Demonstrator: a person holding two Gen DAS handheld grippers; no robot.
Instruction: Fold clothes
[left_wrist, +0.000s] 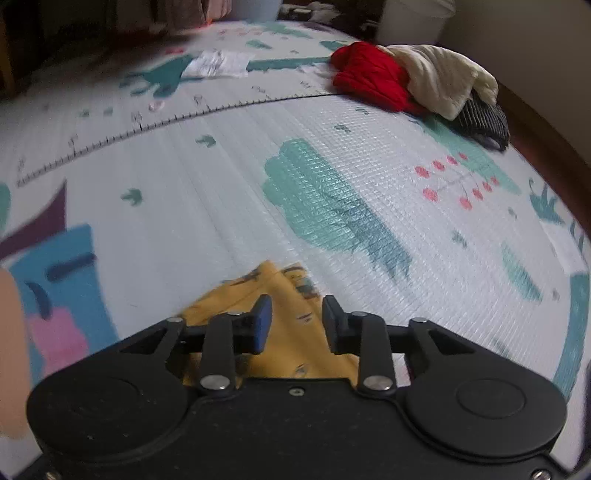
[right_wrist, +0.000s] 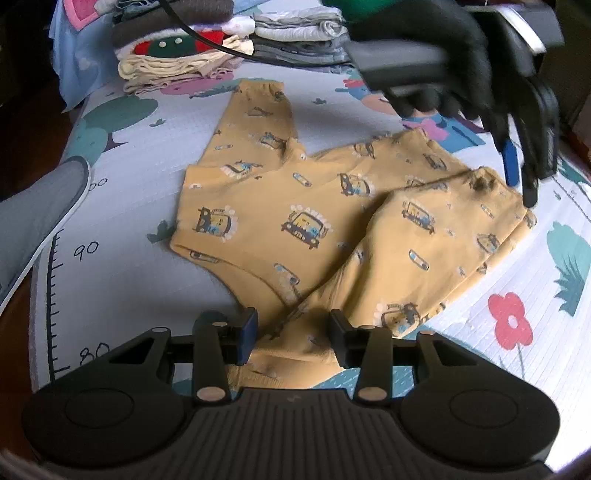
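My yellow pants (right_wrist: 295, 221) are soft matt cloth with printed cars. The play mat (left_wrist: 221, 206) under them looks like glossy plastic with a fine embossed grid. My left gripper (left_wrist: 297, 321) is matt black plastic with shiny metal pins.

From the left tongs (left_wrist: 297, 321), bare play mat (left_wrist: 229, 177) runs open toward 12 o'clock, with only a loose clothes pile (left_wrist: 417, 79) blocking the far edge at 1 o'clock. From the right tongs (right_wrist: 293, 332), stacks of folded clothes (right_wrist: 221, 48) block 11 to 12 o'clock, a grey shoe (right_wrist: 40, 218) stands at 9 o'clock, and bare mat lies open between them.
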